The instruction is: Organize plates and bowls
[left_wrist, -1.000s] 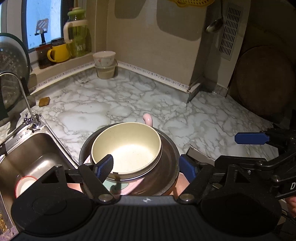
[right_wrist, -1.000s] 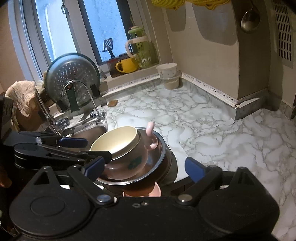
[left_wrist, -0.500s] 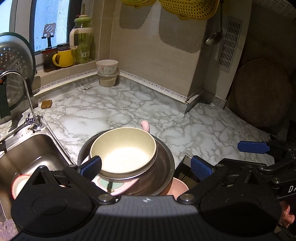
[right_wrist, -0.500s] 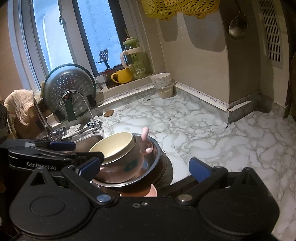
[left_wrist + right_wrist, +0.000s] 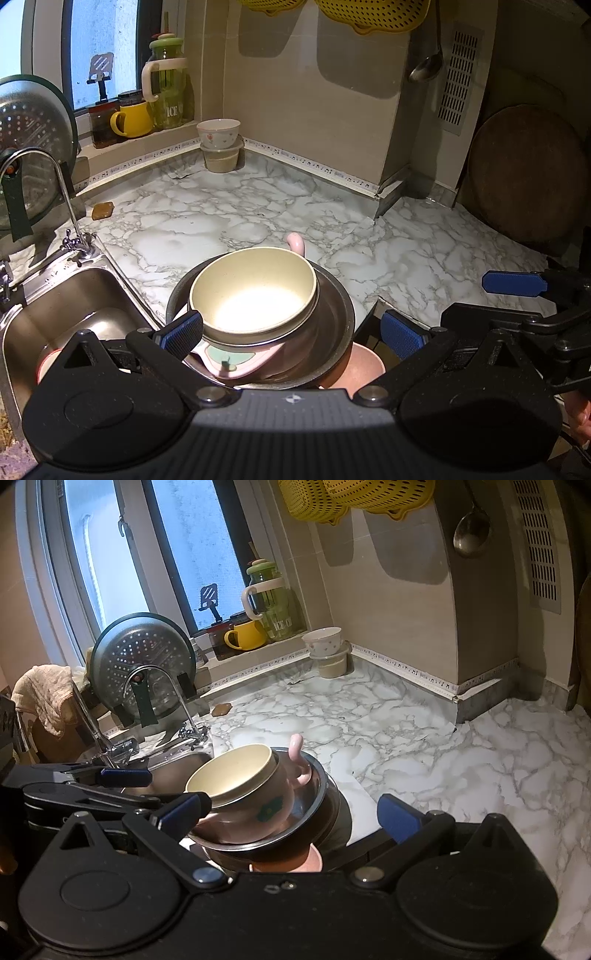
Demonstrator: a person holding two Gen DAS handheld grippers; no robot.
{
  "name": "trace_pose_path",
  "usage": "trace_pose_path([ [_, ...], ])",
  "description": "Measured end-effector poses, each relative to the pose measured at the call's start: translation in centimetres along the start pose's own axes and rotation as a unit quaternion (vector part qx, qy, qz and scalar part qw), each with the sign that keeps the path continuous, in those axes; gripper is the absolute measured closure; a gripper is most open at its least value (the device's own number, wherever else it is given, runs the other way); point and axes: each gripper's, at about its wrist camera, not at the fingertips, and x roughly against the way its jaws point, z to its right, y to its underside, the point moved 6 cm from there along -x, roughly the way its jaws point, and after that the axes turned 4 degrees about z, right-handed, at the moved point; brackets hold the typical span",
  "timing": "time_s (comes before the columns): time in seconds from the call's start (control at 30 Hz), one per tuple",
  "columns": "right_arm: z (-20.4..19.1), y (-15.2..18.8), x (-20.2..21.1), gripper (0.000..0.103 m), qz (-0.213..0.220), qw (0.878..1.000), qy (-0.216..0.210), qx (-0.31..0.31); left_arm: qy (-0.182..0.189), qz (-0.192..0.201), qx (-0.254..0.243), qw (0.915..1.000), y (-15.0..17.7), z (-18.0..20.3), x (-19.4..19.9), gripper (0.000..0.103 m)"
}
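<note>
A cream bowl point(image 5: 255, 288) sits in a pink handled cup point(image 5: 236, 363), inside a steel bowl point(image 5: 332, 314), on a pink bowl point(image 5: 354, 369) at the counter's front edge by the sink. The same stack shows in the right wrist view: cream bowl point(image 5: 232, 775), pink cup point(image 5: 258, 808), steel bowl point(image 5: 314, 790). My left gripper point(image 5: 291, 334) is open, its fingers either side of the stack. My right gripper point(image 5: 291, 812) is open around the stack too. Each gripper shows at the edge of the other's view.
A steel sink point(image 5: 62, 310) with a red-rimmed dish point(image 5: 46, 363) and a tap point(image 5: 55, 195) lies left. Two stacked bowls point(image 5: 219, 147) stand in the far corner. A colander point(image 5: 144, 664), yellow mug point(image 5: 245, 635) and green jar point(image 5: 271, 598) are by the window. A round board point(image 5: 528, 177) leans right.
Both grippers have drawn back and risen a little, so more wall and the yellow baskets show. The left jaws have opened wider. The stack has not moved.
</note>
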Motion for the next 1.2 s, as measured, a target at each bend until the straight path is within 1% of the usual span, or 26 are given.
trace_pose_path([
  [0.4, -0.2, -0.1, 0.5, 0.0, 0.003, 1.0, -0.001, -0.009, -0.002, 0.005, 0.005, 1.0, 0.0, 0.0, 0.9, 0.0],
  [0.57, -0.2, -0.4, 0.9, 0.0, 0.011, 1.0, 0.009, -0.007, 0.0, 0.012, 0.004, 0.9999, -0.3, 0.2, 1.3, 0.0],
  [1.2, -0.4, -0.4, 1.2, 0.0, 0.013, 1.0, 0.014, -0.004, 0.009, 0.002, 0.004, 1.0, -0.5, 0.6, 1.4, 0.0],
])
